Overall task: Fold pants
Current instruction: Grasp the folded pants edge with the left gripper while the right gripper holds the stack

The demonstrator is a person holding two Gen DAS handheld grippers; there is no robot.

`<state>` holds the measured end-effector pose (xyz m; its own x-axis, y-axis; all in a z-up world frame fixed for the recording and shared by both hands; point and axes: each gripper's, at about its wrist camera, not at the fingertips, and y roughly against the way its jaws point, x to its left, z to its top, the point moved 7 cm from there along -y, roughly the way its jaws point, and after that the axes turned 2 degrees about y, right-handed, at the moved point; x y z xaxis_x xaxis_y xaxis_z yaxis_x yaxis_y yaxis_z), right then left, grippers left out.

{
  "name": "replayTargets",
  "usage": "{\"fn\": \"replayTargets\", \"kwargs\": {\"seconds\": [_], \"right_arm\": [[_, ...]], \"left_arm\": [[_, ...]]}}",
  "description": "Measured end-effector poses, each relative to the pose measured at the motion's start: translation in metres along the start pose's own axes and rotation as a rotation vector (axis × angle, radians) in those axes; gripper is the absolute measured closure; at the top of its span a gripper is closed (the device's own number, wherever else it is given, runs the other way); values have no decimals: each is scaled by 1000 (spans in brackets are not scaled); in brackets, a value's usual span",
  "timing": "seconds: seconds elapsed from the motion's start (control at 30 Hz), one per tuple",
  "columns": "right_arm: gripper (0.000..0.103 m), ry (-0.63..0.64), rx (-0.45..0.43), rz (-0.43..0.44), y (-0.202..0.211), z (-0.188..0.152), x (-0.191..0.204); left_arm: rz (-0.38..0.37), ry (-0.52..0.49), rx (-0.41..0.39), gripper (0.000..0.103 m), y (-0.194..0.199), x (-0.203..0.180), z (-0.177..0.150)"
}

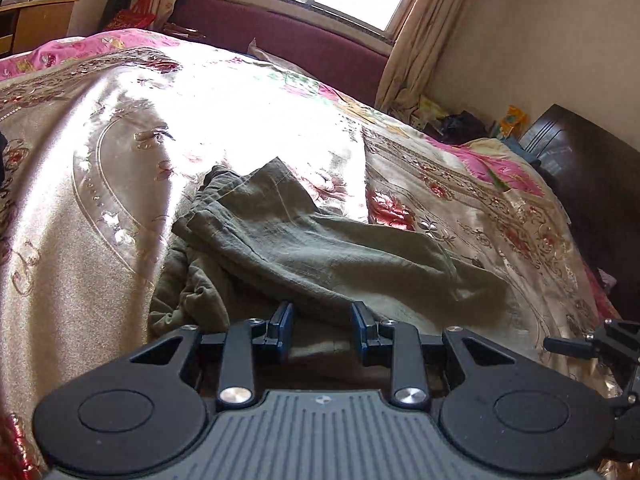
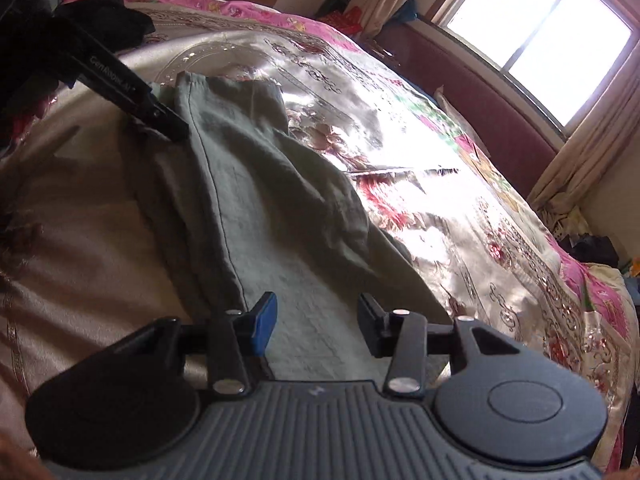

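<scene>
Pants: olive, rumpled on the floral bed.
Left hand-held gripper: jaws apart, empty.
Right hand-held gripper: jaws apart, empty.

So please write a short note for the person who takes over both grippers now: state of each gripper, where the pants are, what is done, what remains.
Left gripper: jaws apart, nothing held, just above the crumpled end of the pants.
Right gripper: jaws apart, empty, over the other end.
Pants: olive green, lying lengthwise on the bedspread, legs laid together, one end bunched.
Done: apparently one lengthwise fold.
Left: smooth the bunched end, then fold across.
</scene>
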<state>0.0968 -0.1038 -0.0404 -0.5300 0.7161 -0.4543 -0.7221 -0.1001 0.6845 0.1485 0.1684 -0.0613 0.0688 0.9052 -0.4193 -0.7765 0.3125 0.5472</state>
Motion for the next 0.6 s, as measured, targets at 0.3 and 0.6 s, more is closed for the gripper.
{"fn": "replayTargets", "kwargs": {"seconds": [0.3, 0.6], "right_arm": [[60, -24, 51, -63, 5, -53, -2], [60, -101, 24, -158, 0, -59, -10]], "left_arm": [[31, -77, 8, 58, -2, -27, 10], [58, -126, 13, 58, -5, -38, 8]]}}
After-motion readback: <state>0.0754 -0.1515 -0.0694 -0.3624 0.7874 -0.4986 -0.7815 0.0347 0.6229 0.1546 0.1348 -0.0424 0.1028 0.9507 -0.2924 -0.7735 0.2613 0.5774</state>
